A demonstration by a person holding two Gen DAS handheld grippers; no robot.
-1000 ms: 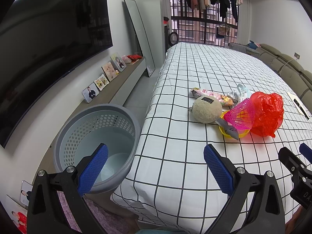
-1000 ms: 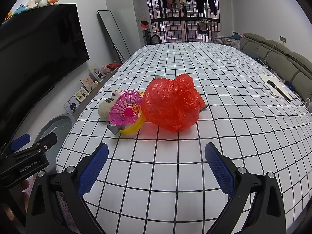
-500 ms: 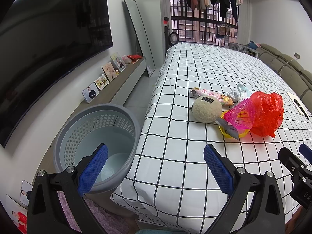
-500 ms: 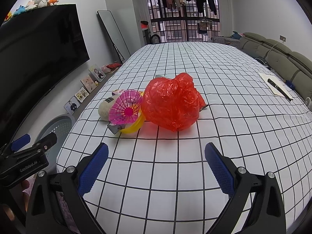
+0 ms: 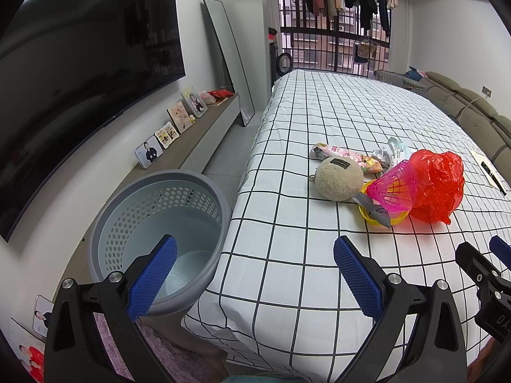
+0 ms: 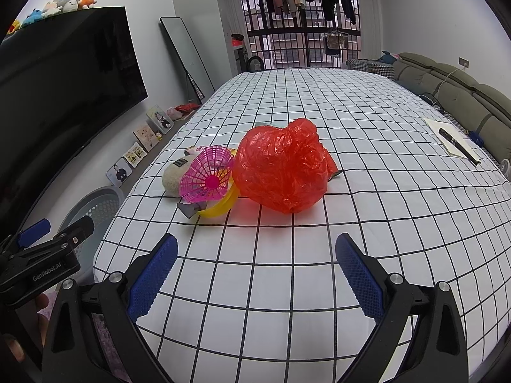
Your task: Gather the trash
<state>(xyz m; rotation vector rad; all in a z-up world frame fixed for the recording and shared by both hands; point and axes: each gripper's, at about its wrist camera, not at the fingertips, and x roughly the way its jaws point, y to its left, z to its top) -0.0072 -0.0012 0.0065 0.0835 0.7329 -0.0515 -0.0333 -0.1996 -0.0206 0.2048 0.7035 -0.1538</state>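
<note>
A crumpled red plastic bag (image 6: pixel 281 172) lies on the checked bed (image 6: pixel 367 223); it also shows in the left wrist view (image 5: pixel 437 185). Beside it are a pink plastic mesh cone (image 6: pixel 206 180), a yellow ring (image 6: pixel 220 206), a beige plush ball (image 5: pixel 339 182), a snack wrapper (image 5: pixel 346 156) and crumpled foil (image 5: pixel 383 156). A grey perforated basket (image 5: pixel 159 239) stands on the floor at the bed's left corner. My left gripper (image 5: pixel 254 274) is open and empty, between basket and bed edge. My right gripper (image 6: pixel 255 271) is open and empty, short of the red bag.
A large TV (image 5: pixel 80 63) hangs on the left wall above a low shelf with photo frames (image 5: pixel 166 134). A mirror (image 5: pixel 228 60) leans at the far wall. Paper with a pen (image 6: pixel 453 142) lies at the bed's right, by a sofa (image 6: pixel 463 99).
</note>
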